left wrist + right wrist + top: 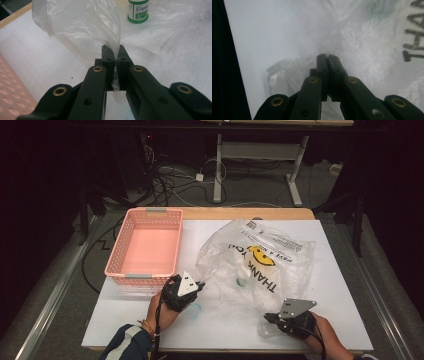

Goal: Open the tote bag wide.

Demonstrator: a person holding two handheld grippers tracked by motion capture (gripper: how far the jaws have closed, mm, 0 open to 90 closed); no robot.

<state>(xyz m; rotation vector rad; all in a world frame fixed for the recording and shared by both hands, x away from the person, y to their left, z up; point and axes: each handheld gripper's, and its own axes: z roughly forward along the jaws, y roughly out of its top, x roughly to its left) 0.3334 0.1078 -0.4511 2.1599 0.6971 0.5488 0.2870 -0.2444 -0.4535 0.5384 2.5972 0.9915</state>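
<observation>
Pink perforated plastic basket (145, 245): empty | clear crinkled plastic bag (260, 265): green-capped bottle (138, 11) inside | left tool (113, 53): clamped on bag film | right tool (327, 57): closed; grip on bag unclear.

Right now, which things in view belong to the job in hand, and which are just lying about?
In the job:
- clear plastic bag, pinched at two edges
- left gripper, shut on the bag's film
- right gripper, shut on the bag's near edge
- small green-capped bottle by the bag

Lying about:
- pink basket, untouched
- white board underneath
</observation>
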